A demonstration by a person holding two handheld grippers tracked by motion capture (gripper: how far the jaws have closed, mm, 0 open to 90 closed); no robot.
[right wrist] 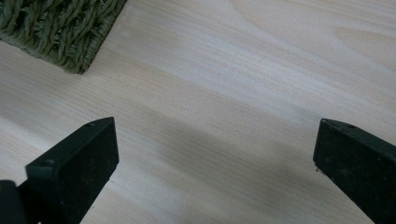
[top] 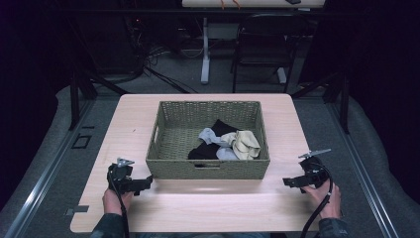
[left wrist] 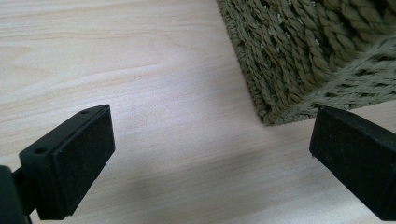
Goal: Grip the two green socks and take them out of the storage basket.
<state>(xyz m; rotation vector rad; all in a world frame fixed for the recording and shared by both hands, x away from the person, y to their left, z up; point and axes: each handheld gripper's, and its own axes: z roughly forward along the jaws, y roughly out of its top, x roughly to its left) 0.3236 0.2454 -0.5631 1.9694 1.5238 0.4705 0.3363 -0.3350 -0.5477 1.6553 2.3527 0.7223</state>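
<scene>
Two claws rest low over the worktop, one at each near corner of the basket, and we hold nothing in either. Our left claw stands wide open just beside the basket's near left corner, jaws spread over bare wood in the left gripper view. Our right claw is equally wide open and empty, a little farther from the near right corner.

We count one woven basket, and inside it, toward its right half, one small heap of clothes. We make out about four pieces: a black one, a grey one, a cream one, and perhaps a pale bluish one beneath, though the heap is too tangled to be sure.

We judge these pieces to be soft, light and limp, likely to sag and drag a neighbour along when lifted. We would pinch a raised fold at the top of the heap, the cream piece first, closing well onto the cloth so it does not slip.
</scene>
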